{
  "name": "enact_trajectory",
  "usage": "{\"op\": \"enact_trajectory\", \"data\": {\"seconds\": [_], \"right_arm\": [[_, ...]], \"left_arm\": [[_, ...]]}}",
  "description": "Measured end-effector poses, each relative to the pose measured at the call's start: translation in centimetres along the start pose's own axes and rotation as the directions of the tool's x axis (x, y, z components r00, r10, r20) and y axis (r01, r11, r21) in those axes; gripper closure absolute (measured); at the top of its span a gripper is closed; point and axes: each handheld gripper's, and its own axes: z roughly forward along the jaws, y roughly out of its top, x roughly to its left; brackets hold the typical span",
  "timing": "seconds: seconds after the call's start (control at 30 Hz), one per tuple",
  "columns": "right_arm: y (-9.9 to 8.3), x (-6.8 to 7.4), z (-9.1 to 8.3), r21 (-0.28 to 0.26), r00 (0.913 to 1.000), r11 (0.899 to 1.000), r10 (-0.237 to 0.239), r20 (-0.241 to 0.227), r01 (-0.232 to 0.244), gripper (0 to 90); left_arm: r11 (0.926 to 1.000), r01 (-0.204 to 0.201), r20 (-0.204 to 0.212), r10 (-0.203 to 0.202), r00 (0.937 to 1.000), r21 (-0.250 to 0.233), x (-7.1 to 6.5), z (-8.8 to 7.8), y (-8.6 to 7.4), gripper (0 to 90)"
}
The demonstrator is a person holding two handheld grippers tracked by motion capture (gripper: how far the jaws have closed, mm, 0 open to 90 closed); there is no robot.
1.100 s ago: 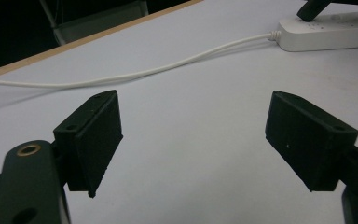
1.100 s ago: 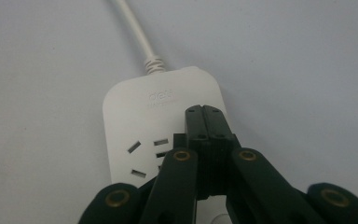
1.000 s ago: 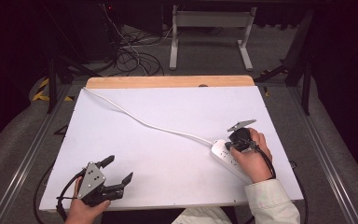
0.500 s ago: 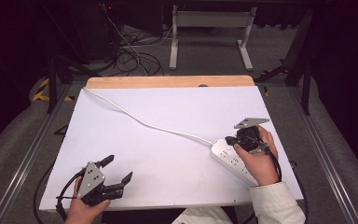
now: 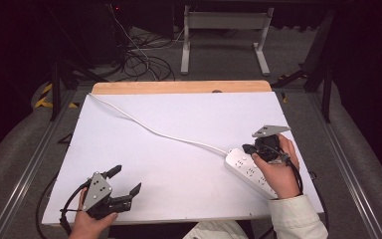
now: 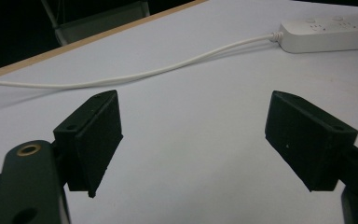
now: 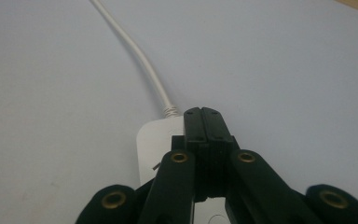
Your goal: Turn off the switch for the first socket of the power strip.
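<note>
A white power strip [image 5: 246,169] lies at the right of the white tabletop [image 5: 189,124]. Its white cable [image 5: 149,129] runs off to the far left corner. My right gripper [image 5: 248,148] is shut with nothing between its jaws. Its tips [image 7: 203,112] hover over the end of the power strip [image 7: 144,149] where the cable [image 7: 135,56] enters; I cannot tell whether they touch it. My left gripper [image 5: 125,180] rests open near the front left edge, its pads [image 6: 98,135] wide apart over bare tabletop, far from the power strip [image 6: 331,32].
A wooden strip [image 5: 179,87] edges the far side of the table. Beyond it are a white metal stand [image 5: 224,30] and tangled dark cables [image 5: 139,59] on the floor. Metal rails [image 5: 25,164] run along both sides of the table.
The right hand has shifted slightly to the right and turned, uncovering more of the power strip. The left gripper has stayed in place.
</note>
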Motion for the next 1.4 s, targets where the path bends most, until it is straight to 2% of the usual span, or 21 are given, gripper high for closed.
{"op": "enact_trajectory", "data": {"seconds": [0.03,0.13,0.17,0.2,0.37,0.57,0.8,0.87,0.93,0.97,1.0,1.03,1.1,1.13,1.2,1.23,1.27,1.3,1.33,1.37,1.4], "right_arm": [[0.1,0.0,-0.2,-0.015,1.0000,1.000,0.006,-0.001,-0.006,83.3],[0.1,0.0,-0.5,-0.029,0.9999,0.999,0.015,-0.006,-0.015,78.7],[0.1,0.0,-0.8,-0.049,0.9996,0.998,0.026,-0.015,-0.026,70.2],[0.1,0.0,-0.8,-0.049,0.9996,0.998,0.026,-0.015,-0.026,70.2],[0.3,0.6,-1.8,-0.102,0.9981,0.994,0.037,-0.050,-0.042,50.3],[0.5,1.2,-2.6,-0.127,0.9977,0.991,0.020,-0.065,-0.028,46.2],[0.5,1.3,-2.8,-0.139,0.9965,0.990,0.015,-0.082,-0.026,42.6],[0.3,1.3,-2.8,-0.163,0.9956,0.986,0.013,-0.092,-0.028,40.0],[-0.1,1.4,-3.0,-0.231,0.9940,0.972,0.008,-0.109,-0.033,34.1],[-0.1,1.4,-3.0,-0.231,0.9940,0.972,0.008,-0.109,-0.033,34.1],[-0.3,1.7,-3.1,-0.272,0.9916,0.962,-0.005,-0.129,-0.031,31.5],[-0.3,1.7,-3.1,-0.272,0.9916,0.962,-0.005,-0.129,-0.031,31.5],[-0.7,2.3,-3.4,-0.313,0.9868,0.949,-0.024,-0.160,-0.028,29.7],[-0.7,2.3,-3.4,-0.313,0.9868,0.949,-0.024,-0.160,-0.028,29.7],[-0.8,2.6,-3.6,-0.339,0.9840,0.941,-0.037,-0.174,-0.025,28.7],[-1.0,3.0,-3.7,-0.365,0.9790,0.931,-0.055,-0.196,-0.021,28.7],[-1.0,3.0,-3.7,-0.365,0.9790,0.931,-0.055,-0.196,-0.021,28.7],[-1.2,3.3,-3.7,-0.393,0.9728,0.919,-0.077,-0.218,-0.016,28.8],[-1.4,3.4,-3.6,-0.405,0.9682,0.914,-0.084,-0.236,-0.019,28.8],[-1.4,3.4,-3.6,-0.405,0.9682,0.914,-0.084,-0.236,-0.019,28.8],[-1.7,3.6,-3.4,-0.430,0.9623,0.903,-0.096,-0.254,-0.023,28.9]], "left_arm": [[1.0000,0.001,0.000,-0.001,1.0000,0.000,0.0,0.0,0.0,19.0],[1.0000,0.008,0.002,-0.008,1.0000,-0.002,0.0,0.0,0.0,18.9],[1.0000,0.004,0.001,-0.004,1.0000,-0.002,0.0,0.0,0.0,19.0],[0.9999,0.014,0.001,-0.014,0.9999,-0.004,0.0,0.0,0.0,19.0],[0.9999,0.014,0.002,-0.014,0.9999,-0.006,0.0,0.0,0.0,19.0],[1.0000,0.005,0.002,-0.005,1.0000,-0.006,0.0,0.0,0.0,19.0],[0.9999,0.013,0.003,-0.013,0.9999,-0.006,0.0,-0.1,0.0,19.0],[0.9999,0.012,0.002,-0.012,0.9999,-0.006,0.0,-0.1,0.0,19.0],[0.9999,0.013,0.001,-0.013,0.9999,-0.005,0.0,-0.1,0.0,19.0],[0.9999,0.013,0.002,-0.013,0.9999,-0.006,0.0,-0.1,0.0,19.0],[1.0000,0.006,0.000,-0.006,1.0000,-0.005,0.0,-0.1,0.0,19.0],[1.0000,0.005,0.000,-0.005,1.0000,-0.005,0.0,-0.1,0.0,19.0],[1.0000,0.005,0.001,-0.005,1.0000,-0.006,0.0,-0.1,0.0,19.0],[1.0000,0.003,0.000,-0.003,1.0000,-0.005,0.0,-0.1,0.0,19.0],[1.0000,0.008,0.001,-0.008,1.0000,-0.006,0.0,-0.1,0.0,19.0],[0.9999,0.008,0.002,-0.008,1.0000,-0.008,0.0,-0.2,0.0,19.0],[0.9999,0.007,0.002,-0.007,1.0000,-0.007,0.0,-0.2,0.0,19.0],[0.9999,0.009,0.005,-0.009,0.9999,-0.006,0.0,-0.2,0.1,19.0],[0.9999,0.009,0.005,-0.009,0.9999,-0.006,0.0,-0.2,0.1,19.0],[0.9999,0.011,0.007,-0.011,0.9999,-0.004,0.0,-0.2,0.1,19.0],[0.9998,0.017,0.010,-0.017,0.9998,-0.003,0.0,-0.1,0.0,19.0]]}}
